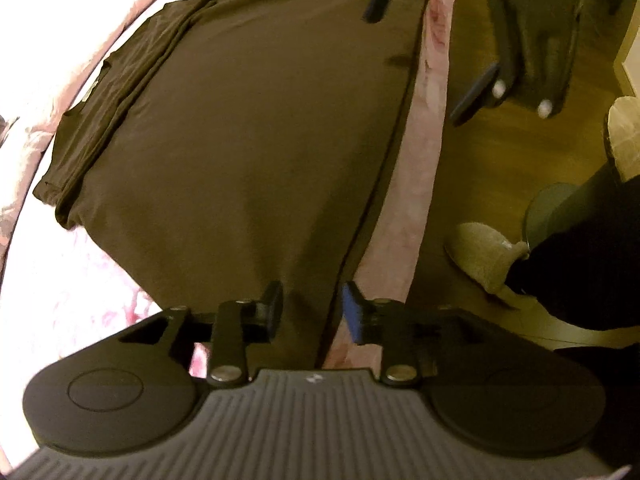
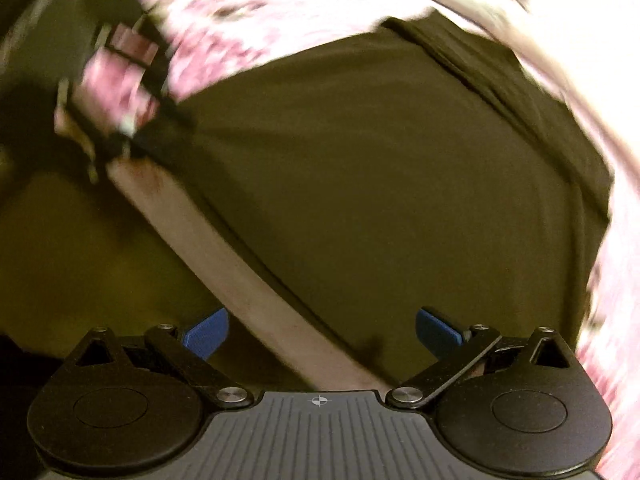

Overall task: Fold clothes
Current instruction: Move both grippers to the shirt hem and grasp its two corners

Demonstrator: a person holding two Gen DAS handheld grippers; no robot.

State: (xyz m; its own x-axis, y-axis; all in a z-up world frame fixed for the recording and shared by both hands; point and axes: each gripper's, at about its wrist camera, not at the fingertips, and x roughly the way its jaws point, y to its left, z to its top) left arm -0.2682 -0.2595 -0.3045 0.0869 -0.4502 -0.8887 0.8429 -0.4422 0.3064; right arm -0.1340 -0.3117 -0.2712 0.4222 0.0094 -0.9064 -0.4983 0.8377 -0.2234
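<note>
1. Dark brown garment (image 1: 248,128) lies spread flat on a bed with a pink floral cover (image 1: 52,288), filling the centre of the left wrist view. One long side strip is already folded inward along its upper-left edge; the near hem runs along the bed's edge, probably so it can be reached from the floor side.
2. Left gripper (image 1: 310,312), bottom centre of its view: jaws slightly apart, straddling the garment's near edge. No cloth looks pinched between them, so I read it as released, hovering just over the hem.
3. Right gripper (image 2: 322,334): jaws spread wide, nothing between them. It hangs over the bed edge at lower centre of its own view, which is motion-blurred; in the left wrist view it shows at upper right (image 1: 480,92), over the wooden floor (image 1: 520,160).
4. Person's slippered foot (image 1: 488,256) stands at right, beside the bed.
5. Judgement: folding is partly done. The wide right jaws suggest a fresh grasp on the near edge or corner comes next.
</note>
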